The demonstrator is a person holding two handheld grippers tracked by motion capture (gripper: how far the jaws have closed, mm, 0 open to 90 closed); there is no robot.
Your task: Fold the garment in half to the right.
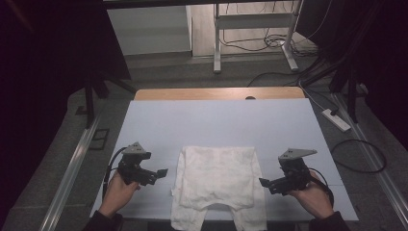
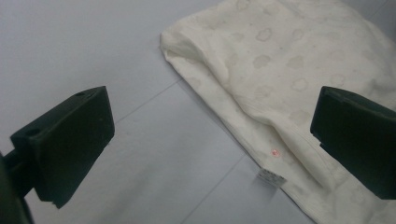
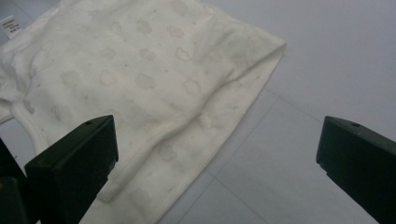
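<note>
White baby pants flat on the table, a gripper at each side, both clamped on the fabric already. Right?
Not quite. The left gripper and right gripper flank the baby pants on the table, but both are open and off the fabric; both gripper views show the jaws spread wide, holding nothing.

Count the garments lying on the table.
1. The cream trousers lie flat at the near middle of the table, between the left gripper and right gripper, legs hanging over the near edge.
</note>
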